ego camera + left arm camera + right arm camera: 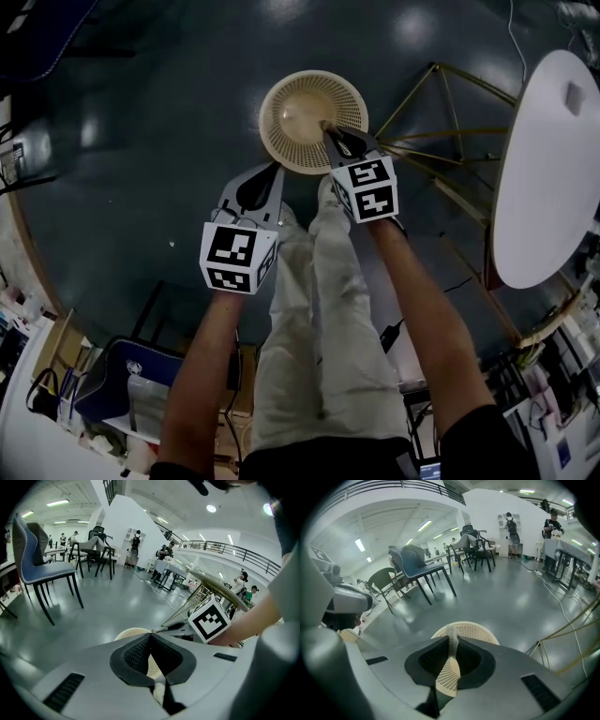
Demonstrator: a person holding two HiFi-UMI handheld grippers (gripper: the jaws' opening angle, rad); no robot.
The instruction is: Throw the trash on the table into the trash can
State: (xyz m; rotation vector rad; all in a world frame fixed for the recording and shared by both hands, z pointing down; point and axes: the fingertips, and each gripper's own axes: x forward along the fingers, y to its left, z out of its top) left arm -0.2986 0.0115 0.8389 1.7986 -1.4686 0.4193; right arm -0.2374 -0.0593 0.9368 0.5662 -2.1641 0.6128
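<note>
Our right gripper (330, 129) clamps one pale scrap (452, 639) over the single trash can (281, 101), crossing its 4 o'clock rim. Our left gripper (272, 173) is closed and empty. The floor (141, 141) lies open at 9 o'clock, with one table (548, 187) edge at 3.

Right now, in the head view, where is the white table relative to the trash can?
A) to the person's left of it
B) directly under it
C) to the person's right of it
C: the white table lies along the right edge of the head view, while the trash can sits near the middle.

Dark glossy floor (141, 141), cream mesh trash can (302, 117) on it, white gold-legged table (548, 187) nearby
</note>
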